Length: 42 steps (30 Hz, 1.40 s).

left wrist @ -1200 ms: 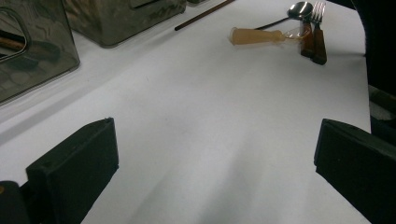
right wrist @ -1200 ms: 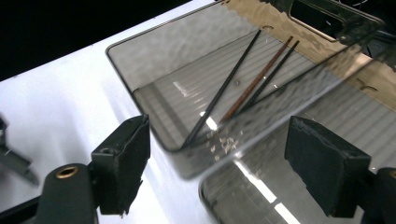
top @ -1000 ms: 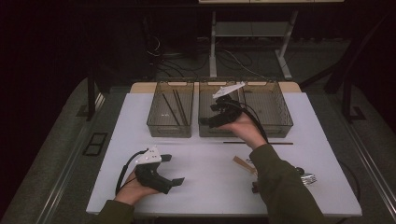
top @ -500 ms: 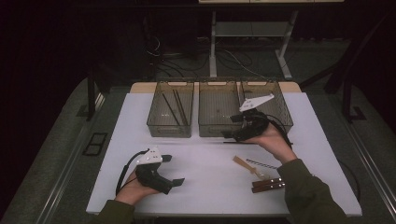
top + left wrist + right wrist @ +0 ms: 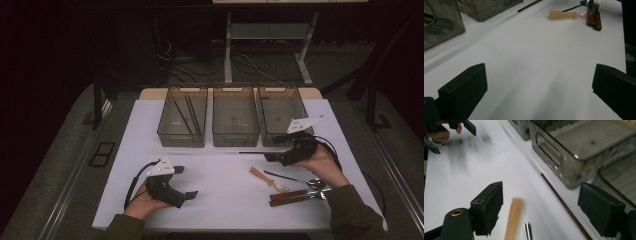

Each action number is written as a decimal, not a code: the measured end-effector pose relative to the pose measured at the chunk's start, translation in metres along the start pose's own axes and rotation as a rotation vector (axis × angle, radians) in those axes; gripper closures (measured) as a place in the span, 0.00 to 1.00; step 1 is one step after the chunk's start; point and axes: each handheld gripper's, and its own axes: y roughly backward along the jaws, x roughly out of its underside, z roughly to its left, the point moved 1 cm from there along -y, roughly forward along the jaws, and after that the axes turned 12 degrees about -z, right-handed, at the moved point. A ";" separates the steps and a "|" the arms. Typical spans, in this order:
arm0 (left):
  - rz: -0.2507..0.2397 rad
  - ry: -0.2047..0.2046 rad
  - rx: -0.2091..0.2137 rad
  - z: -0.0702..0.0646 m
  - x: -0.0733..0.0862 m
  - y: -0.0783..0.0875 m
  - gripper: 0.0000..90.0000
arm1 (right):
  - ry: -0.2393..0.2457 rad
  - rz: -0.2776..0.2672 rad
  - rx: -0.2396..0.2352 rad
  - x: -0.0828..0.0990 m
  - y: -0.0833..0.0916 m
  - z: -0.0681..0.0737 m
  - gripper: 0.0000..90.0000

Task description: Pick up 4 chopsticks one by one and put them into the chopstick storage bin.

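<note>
High view showed the right gripper [image 5: 271,156], jaws wide and empty, near the loose chopstick [image 5: 260,152] by the table's far edge; a hasty approach risked rolling it away.

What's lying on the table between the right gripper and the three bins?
A single dark chopstick lies on the white table between the right gripper and the bins. The high view and the right gripper view both show it.
</note>
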 end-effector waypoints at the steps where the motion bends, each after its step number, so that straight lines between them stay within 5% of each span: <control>1: -0.001 0.000 0.002 0.000 0.000 0.000 0.00 | -0.001 0.002 0.002 0.003 0.003 -0.002 0.23; 11: -0.003 -0.011 0.001 0.005 0.000 0.001 0.00 | -0.037 -0.021 0.068 0.028 0.032 -0.026 0.23; 17: -0.002 -0.016 0.003 0.005 0.000 0.001 0.00 | -0.038 0.005 0.071 0.038 0.040 -0.037 0.38; 24: 0.005 -0.021 0.014 0.004 0.001 0.000 0.00 | -0.028 0.082 0.086 0.051 0.031 -0.051 0.55; 31: 0.004 -0.019 0.019 0.004 0.001 0.000 0.00 | -0.011 0.105 0.121 0.054 0.021 -0.061 0.69; 42: 0.002 -0.017 0.022 0.004 0.000 0.000 0.00 | 0.010 0.143 0.143 0.062 0.014 -0.068 0.80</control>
